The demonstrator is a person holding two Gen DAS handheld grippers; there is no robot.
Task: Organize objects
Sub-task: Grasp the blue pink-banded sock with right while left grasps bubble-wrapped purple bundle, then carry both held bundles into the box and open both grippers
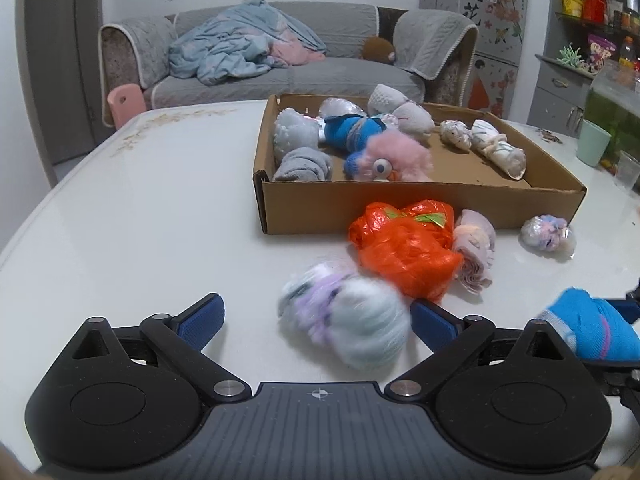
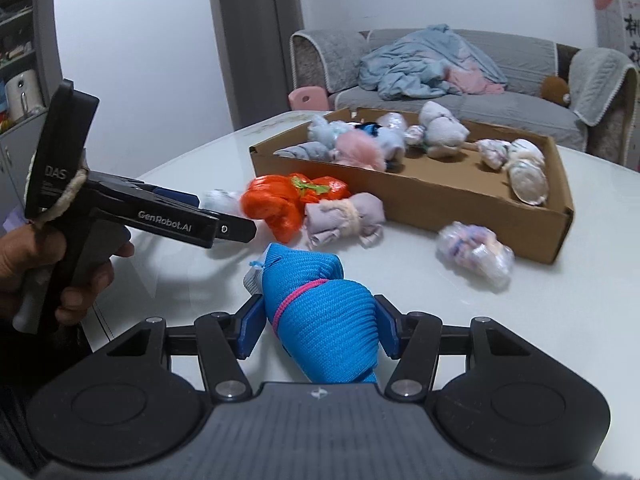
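Right gripper (image 2: 320,330): fingers closed in on the blue sock roll (image 2: 320,320), pads against both its flanks; it looks gripped, ready to lift.
Blue sock roll: lies on the bench (image 2: 560,320) between the right fingers, bound by a pink band so it stays one bundle.
Left gripper (image 1: 316,320): fingers spread wide, holding nothing; the pale fuzzy bundle (image 1: 348,320) sits between them, close to the right-hand pad, blurred, contact unclear.
Hand (image 2: 60,276): wraps the left gripper's handle at the bench edge.
Loose bundles: orange plastic bag (image 1: 404,252), lilac roll (image 1: 476,252) and a small wrapped ball (image 1: 546,234) wait just before the box's near wall, probably still to sort.
Cardboard box (image 1: 420,200): open-topped, mid-bench, already holding many rolled socks and a pink fluffy toy (image 1: 394,158); likely the collecting place.
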